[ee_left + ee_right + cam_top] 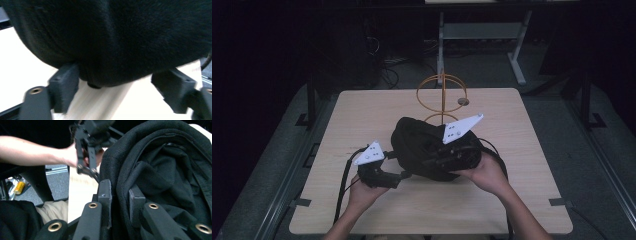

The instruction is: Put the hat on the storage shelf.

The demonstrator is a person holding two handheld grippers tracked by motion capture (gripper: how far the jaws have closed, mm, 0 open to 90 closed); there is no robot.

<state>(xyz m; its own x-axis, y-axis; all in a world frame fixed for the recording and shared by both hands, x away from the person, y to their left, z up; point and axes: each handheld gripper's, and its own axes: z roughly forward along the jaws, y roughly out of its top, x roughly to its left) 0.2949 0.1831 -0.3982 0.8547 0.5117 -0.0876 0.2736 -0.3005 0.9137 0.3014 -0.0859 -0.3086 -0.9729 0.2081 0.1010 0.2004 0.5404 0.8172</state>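
Your right hand-held gripper point(120, 200) pinches a fold of the black fabric bundle point(427, 145) lying mid-worktop point(362, 110). Your left hand-held gripper point(112, 85), jaws spread wide, sits at the bundle's edge, holding nothing. Likely next: close it on the near hem.

Right gripper point(120, 202) clamped on a fold of black fabric point(160, 167)

Its two black jaws pinch a thick hem of the dark cloth, which bunches up and to the right. Farther off, a hand point(72, 155) holds the left gripper point(96, 176) just beside the fabric's edge, above a strip of pale tabletop point(80, 192). A yellow object point(19, 187) lies on the grey floor point(56, 178) at left.
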